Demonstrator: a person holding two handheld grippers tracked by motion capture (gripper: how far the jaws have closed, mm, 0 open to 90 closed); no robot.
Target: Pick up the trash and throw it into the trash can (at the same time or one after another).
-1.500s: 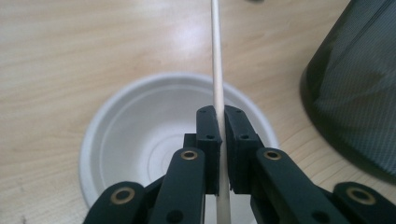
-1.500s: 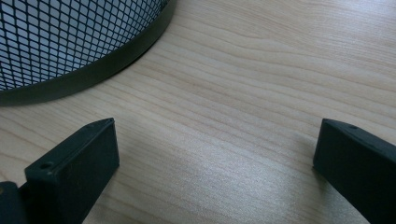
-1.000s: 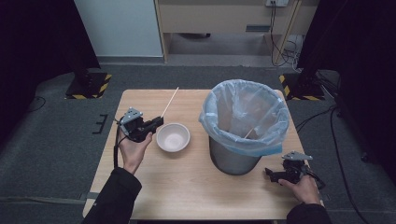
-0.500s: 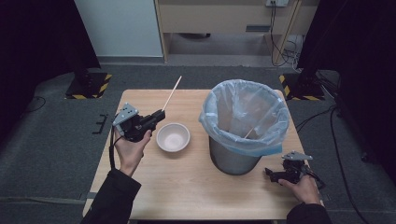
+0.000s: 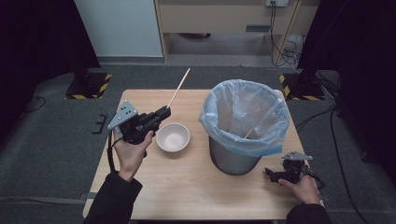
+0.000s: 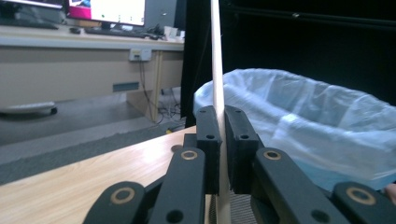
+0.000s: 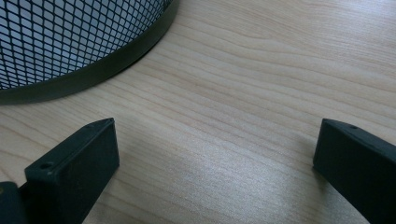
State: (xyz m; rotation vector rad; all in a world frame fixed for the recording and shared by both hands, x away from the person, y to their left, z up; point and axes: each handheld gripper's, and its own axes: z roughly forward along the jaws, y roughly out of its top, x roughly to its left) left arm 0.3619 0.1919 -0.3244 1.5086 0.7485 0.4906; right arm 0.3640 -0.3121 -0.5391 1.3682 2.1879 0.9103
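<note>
My left gripper (image 5: 164,112) is clamped tight on a thin wooden stick (image 5: 179,88), lifted off the table (image 5: 187,186) just left of the white bowl (image 5: 173,137), with the stick slanting up toward the far side. To the right stands the mesh bin (image 5: 233,161) lined with a pale blue bag (image 5: 245,114). My right gripper (image 5: 270,174) rests low at the bin's near right foot, jaws spread wide, holding nothing.

Item count on the bench (image 5: 196,186).
Two hand-held grippers (image 5: 164,112) (image 5: 270,173), one wooden stick (image 5: 179,87), one white bowl (image 5: 173,137) and one lined mesh bin (image 5: 243,122); the bowl sits just left of the bin.
</note>
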